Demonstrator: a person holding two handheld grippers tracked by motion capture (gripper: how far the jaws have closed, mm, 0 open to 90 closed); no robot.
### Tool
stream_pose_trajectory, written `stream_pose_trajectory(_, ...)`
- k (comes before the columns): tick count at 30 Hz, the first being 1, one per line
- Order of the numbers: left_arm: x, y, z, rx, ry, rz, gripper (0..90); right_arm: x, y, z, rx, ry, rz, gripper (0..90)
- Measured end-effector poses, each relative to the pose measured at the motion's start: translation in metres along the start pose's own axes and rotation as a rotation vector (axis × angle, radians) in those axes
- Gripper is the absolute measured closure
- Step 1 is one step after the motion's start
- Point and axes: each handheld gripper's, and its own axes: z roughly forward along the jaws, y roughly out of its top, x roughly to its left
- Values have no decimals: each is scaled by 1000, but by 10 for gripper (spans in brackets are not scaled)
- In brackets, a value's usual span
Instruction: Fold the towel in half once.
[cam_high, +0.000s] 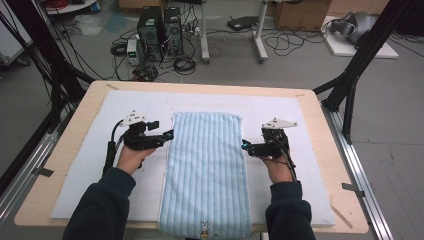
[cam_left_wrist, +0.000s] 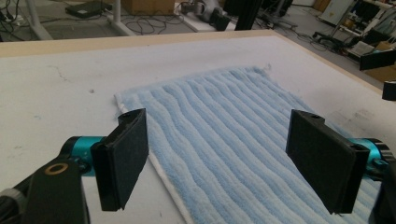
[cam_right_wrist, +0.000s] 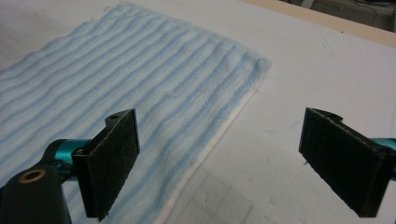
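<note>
A light blue striped towel (cam_high: 206, 170) is lying flat along the middle of the white mat (cam_high: 90, 165) covering the desk (cam_high: 320, 150), its near end hanging over the desk's front edge. The left gripper (cam_high: 169, 134) is sitting at the towel's left edge, the right gripper (cam_high: 243, 145) at its right edge. Both are holding their fingers wide apart, gripping nothing, each pair straddling its edge of the towel.

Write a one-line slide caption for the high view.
Left hand-held gripper and right hand-held gripper, jaws open, flank a flat light-blue striped towel on the white mat.
</note>
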Motion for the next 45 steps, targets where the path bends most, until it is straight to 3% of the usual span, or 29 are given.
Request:
stream_pose_trajectory(7, 8, -8, 24, 82, 41, -31, 272, -2, 9, 25, 62, -8, 32, 119)
stream_pose_trajectory(9, 7, -8, 31, 95, 60, -9, 283, -2, 11, 32, 83, -7, 30, 170)
stream_pose_trajectory(11, 5, -6, 37, 105, 74, -10, 283, -2, 11, 38, 93, -16, 35, 179)
stream_pose_trajectory(18, 9, -9, 56, 189, 150, -10, 307, -5, 11, 53, 144, -23, 56, 374)
stream_pose_trajectory(21, 11, -12, 59, 220, 180, 0, 361, -6, 9, 58, 158, -42, 65, 448)
stream_pose_trajectory(24, 13, -16, 61, 256, 177, -3, 433, -7, 7, 63, 174, -48, 62, 476)
stream_pose_trajectory(29, 7, -17, 63, 267, 221, 87, 520, -5, 4, 71, 212, -50, 50, 489)
stream_pose_trajectory(30, 6, -17, 63, 264, 223, 84, 529, -4, 3, 73, 218, -49, 53, 497)
stream_pose_trajectory(32, 5, -17, 63, 272, 211, 102, 587, -3, 3, 75, 219, -53, 54, 522)
stream_pose_trajectory(36, 0, -18, 64, 271, 171, 119, 789, -2, 4, 76, 218, -29, 34, 641)
stream_pose_trajectory(38, 0, -18, 64, 270, 170, 95, 849, -3, 4, 76, 215, 2, 42, 742)
stream_pose_trajectory(40, 3, -17, 64, 264, 161, 42, 861, -4, 4, 76, 216, 47, 57, 856)
stream_pose_trajectory(43, 9, -16, 62, 240, 146, -46, 867, -2, 5, 77, 216, 35, 42, 867)
stream_pose_trajectory(45, 11, -14, 60, 213, 140, -71, 868, -2, 7, 76, 198, 23, 35, 868)
